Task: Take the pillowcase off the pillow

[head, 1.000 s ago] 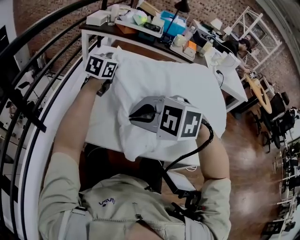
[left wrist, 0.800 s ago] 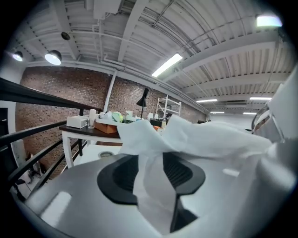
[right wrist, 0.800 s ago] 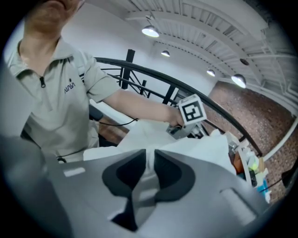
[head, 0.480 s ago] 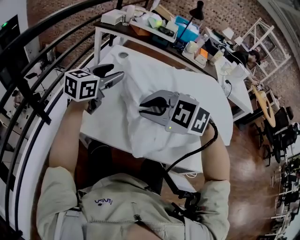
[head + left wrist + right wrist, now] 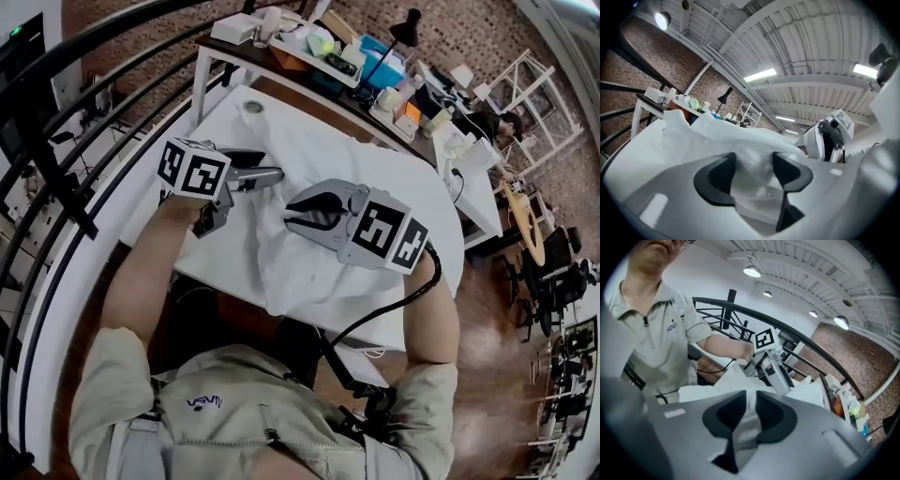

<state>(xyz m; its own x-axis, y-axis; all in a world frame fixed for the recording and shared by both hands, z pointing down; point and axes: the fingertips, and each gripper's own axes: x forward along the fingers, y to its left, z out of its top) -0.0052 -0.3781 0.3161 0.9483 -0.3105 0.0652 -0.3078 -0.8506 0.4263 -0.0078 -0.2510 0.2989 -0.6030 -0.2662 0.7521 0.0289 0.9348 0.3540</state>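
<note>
Left claw is held out flat over the left side of the white pillowcase. Its two jaws have just been opening and now stand wide apart. White cloth shows in the gap between them, but the pads do not squeeze it. I cannot tell if the claw rests on the cloth or hangs just above it.

Right claw is just beside the left claw, on its right side, and it tips down at the cloth. Its jaws have just been opening a little, yet they are close together, with a thin strip of the pillowcase pinched between them. The two claws point toward each other, and crumpled cloth lies between their tips.

The pillowcase lies puffed and wrinkled on a white table under both claws. Its near edge hangs over the table edge, toward the person who holds the claws.

Past the left claw, at the far corner of the table, sits a small round roll, well apart from the cloth. Farther past it stands a desk crowded with boxes and small things, and a black lamp. Black rails curve along the left of the left claw. Behind the right claw a black cable loops back to the person's middle. Far off to the right of the right claw, another person sits at a desk.
</note>
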